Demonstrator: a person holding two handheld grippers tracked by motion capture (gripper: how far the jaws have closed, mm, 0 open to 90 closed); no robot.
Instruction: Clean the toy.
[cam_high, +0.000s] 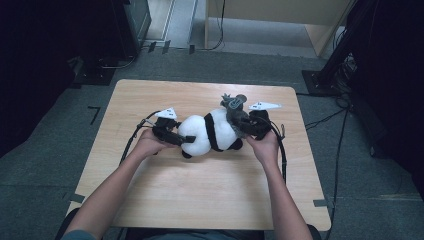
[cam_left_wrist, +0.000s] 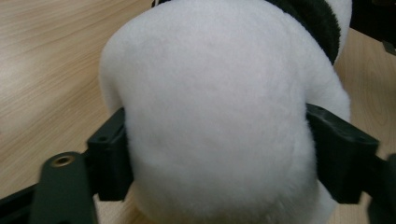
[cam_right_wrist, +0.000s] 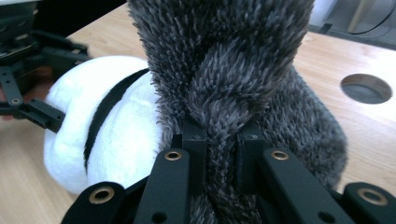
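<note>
A plump white panda plush (cam_high: 207, 132) with a black band across its body lies near the tabletop's (cam_high: 200, 190) centre, a shaggy grey plush (cam_high: 235, 114) against it at about 2 o'clock. The left tool (cam_high: 176, 138) grips the panda's white end from 9 o'clock — pads sunk into the fur, it seems. The right tool (cam_right_wrist: 223, 154) pinches a grey tuft tightly — jaws nearly together.

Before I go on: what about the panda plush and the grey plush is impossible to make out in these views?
- Panda plush face: high view, too small; left gripper view, cropped to its white body.
- Grey plush shape: right gripper view, cut off by the top edge; high view, small and part-covered by the right hand-held gripper.
</note>
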